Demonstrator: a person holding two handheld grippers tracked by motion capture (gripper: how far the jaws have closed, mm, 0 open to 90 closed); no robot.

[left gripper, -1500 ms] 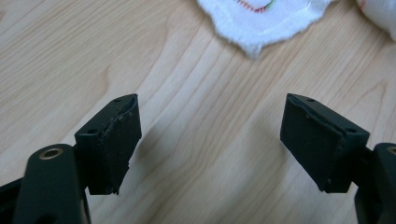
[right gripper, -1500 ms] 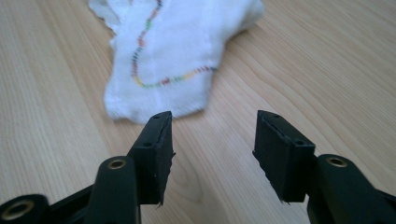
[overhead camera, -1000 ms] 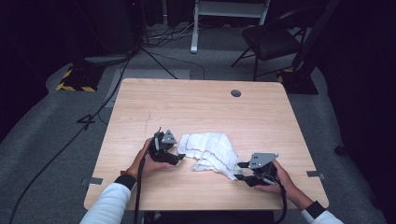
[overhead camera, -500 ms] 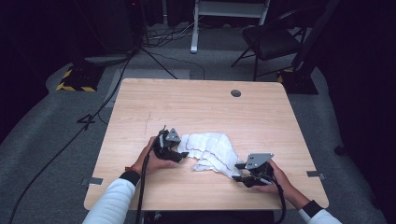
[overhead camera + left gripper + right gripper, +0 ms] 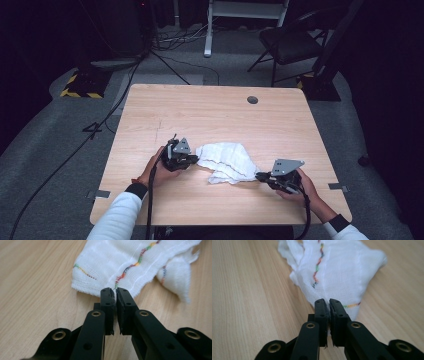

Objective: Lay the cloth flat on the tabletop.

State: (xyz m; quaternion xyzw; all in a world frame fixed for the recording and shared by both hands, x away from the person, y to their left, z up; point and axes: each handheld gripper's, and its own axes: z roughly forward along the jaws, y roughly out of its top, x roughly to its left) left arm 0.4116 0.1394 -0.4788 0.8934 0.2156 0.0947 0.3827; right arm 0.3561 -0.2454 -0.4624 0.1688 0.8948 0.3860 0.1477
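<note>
Since the earlier frame both sets of jaws have just been closing, each with cloth between them, and the white cloth [image 5: 226, 162] has bunched tighter between the hands. The left gripper [image 5: 191, 159] is clamped on the cloth's left edge [image 5: 115, 288] — the right gripper [image 5: 260, 176] pinches its near right corner [image 5: 329, 300]. The cloth lies crumpled on the wooden table [image 5: 210, 115], near its front edge; it seems slightly lifted at the right, though that is hard to judge.
</note>
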